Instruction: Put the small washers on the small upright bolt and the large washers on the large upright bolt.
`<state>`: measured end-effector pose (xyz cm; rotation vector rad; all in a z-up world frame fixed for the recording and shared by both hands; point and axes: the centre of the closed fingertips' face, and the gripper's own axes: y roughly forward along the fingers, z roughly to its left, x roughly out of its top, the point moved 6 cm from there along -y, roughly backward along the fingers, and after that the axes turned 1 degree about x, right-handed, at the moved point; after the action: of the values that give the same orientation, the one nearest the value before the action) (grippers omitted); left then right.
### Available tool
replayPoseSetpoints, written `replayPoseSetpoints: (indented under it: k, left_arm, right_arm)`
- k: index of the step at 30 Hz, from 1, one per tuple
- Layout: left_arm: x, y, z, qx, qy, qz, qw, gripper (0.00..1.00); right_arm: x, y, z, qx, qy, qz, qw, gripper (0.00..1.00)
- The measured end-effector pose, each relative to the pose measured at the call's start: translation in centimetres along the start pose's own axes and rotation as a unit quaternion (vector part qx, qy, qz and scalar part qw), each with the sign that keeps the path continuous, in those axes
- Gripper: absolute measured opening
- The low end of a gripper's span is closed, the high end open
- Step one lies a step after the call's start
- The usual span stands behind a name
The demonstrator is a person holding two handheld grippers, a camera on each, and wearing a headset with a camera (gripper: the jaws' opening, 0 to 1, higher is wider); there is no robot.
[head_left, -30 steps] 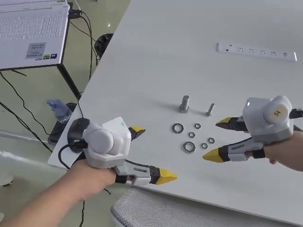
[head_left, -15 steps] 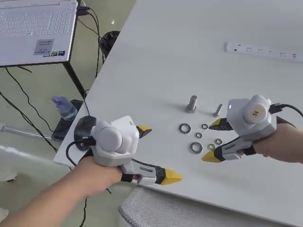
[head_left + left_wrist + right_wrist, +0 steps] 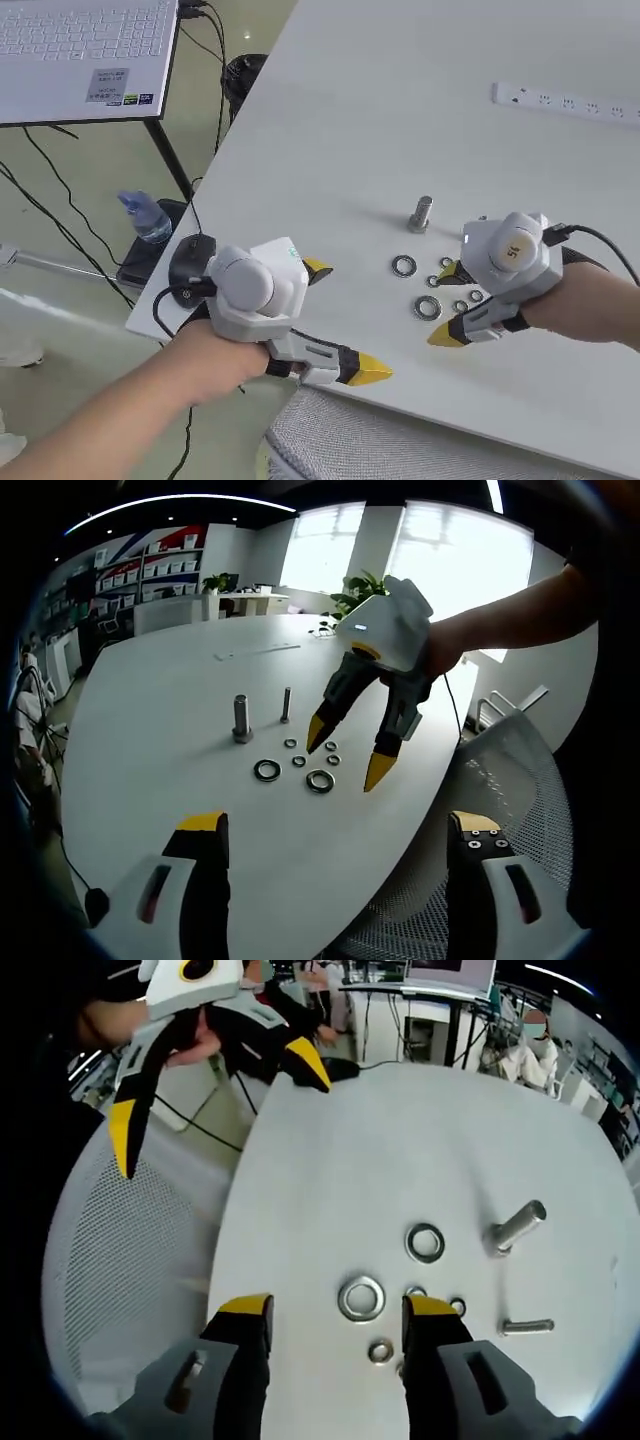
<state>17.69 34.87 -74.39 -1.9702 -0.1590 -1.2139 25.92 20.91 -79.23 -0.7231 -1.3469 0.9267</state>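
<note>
Right gripper (image 3: pixel 338 1310): jaws spread wide, gripping nothing. The near large washer (image 3: pixel 361 1298) lies flat on the white table (image 3: pixel 330 1160), in the gap between the 2 yellow jaw tips. The far large washer (image 3: pixel 425 1242) lies flat further ahead, off toward the right-hand jaw's side. Of the 4 small washers (image 3: pixel 299 761), all flat on the table, 1 sits back between the jaws behind the near large washer and the others cluster close around the right-hand jaw tip. Whether the tips touch the table cannot be told.

The large bolt (image 3: pixel 515 1226) stands on its head ahead of the right-hand jaw and out to its side, beyond the far large washer. The small bolt (image 3: pixel 527 1327) stands beside that same jaw, further out.

Left gripper (image 3: pixel 336 825): jaws spread wide, empty, at the near table edge. Both bolts and all 6 washers lie well ahead of its jaws, with the right gripper's tips hanging over the washer group.

In the head view, a power strip (image 3: pixel 565 104) lies far beyond both pairs of jaws, and a laptop (image 3: pixel 85 50) sits off the table.
</note>
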Motion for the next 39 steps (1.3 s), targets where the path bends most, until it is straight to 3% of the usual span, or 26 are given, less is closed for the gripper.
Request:
replayPoseSetpoints:
  k: [16,30,39]
  left_arm:
    - [-0.2,-0.2,0.1,-0.002,-0.004,-0.003,1.0000,0.89]
    - [-0.7,-0.4,0.4,-0.007,-0.008,0.002,0.9999,0.86]
    - [-1.0,-0.1,0.1,-0.012,-0.014,0.001,0.9998,0.85]
  right_arm:
    - [-0.4,2.4,-0.8,-0.010,-0.051,0.048,0.9975,0.40]
    - [-0.8,3.0,-1.1,-0.012,-0.082,0.088,0.9926,0.35]
    - [-0.4,3.1,-1.0,-0.007,-0.099,0.092,0.9908,0.32]
